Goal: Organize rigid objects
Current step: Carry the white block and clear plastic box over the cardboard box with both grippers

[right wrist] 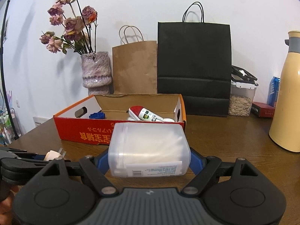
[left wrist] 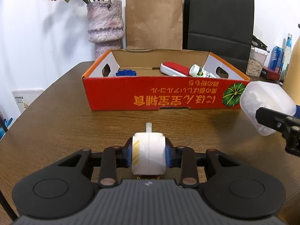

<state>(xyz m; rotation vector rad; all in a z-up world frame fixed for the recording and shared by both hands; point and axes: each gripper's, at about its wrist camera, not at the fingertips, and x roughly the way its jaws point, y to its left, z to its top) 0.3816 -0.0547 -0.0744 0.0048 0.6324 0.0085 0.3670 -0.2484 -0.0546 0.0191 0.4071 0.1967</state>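
The left hand-held gripper (left wrist: 148,154) clamps a smooth white tape roll (left wrist: 148,154) – round, lower centre of frame. The right hand-held gripper (right wrist: 149,160) grips a frosted plastic tub (right wrist: 148,148) – boxy, rounded corners – before the red cardboard box (right wrist: 84,129).

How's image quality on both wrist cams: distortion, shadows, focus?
Left wrist: strong fisheye bowing, dark corners; the red box is sharp, the tape roll slightly soft; soft vase shadow on the wall. Right wrist: same bowing; the plastic container up close hides part of the box; even light, no harsh glare.
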